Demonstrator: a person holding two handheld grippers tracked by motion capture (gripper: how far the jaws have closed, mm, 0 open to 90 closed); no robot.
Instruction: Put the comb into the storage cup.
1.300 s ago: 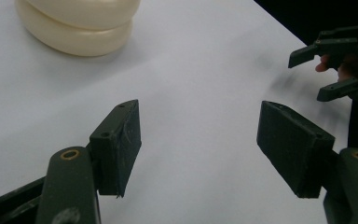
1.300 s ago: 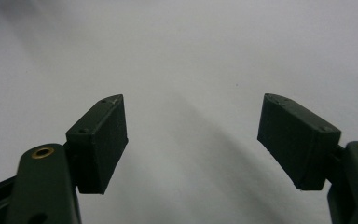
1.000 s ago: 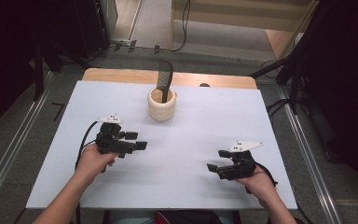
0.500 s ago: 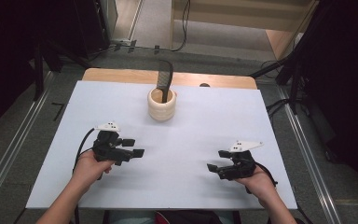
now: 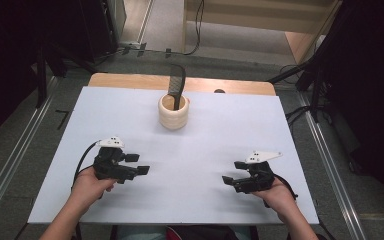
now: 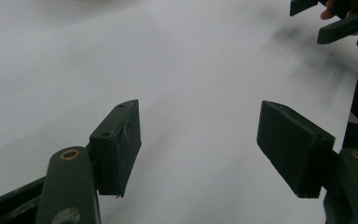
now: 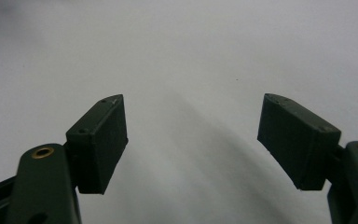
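Note:
A pale round cup (image 5: 174, 112) stands upright at the back middle of the white table (image 5: 130, 120), with a black flat tool (image 5: 176, 85) leaning out of it. My left gripper (image 5: 137, 164) is held low over the front left of the table, jaws wide open and nothing between them (image 6: 198, 140). My right gripper (image 5: 234, 172) rests near the front right, also open and empty (image 7: 193, 140). In the left gripper view the right gripper's fingertips (image 6: 340, 29) show at the top right.
A wooden strip (image 5: 130, 80) runs along the table's far edge. Metal rails (image 5: 10, 165) flank both sides. Cables (image 5: 300, 112) lie on the floor at the right, with dark equipment behind.
My left gripper has drifted toward the front of the table and slightly lower, still open. The right gripper has stayed where it was.

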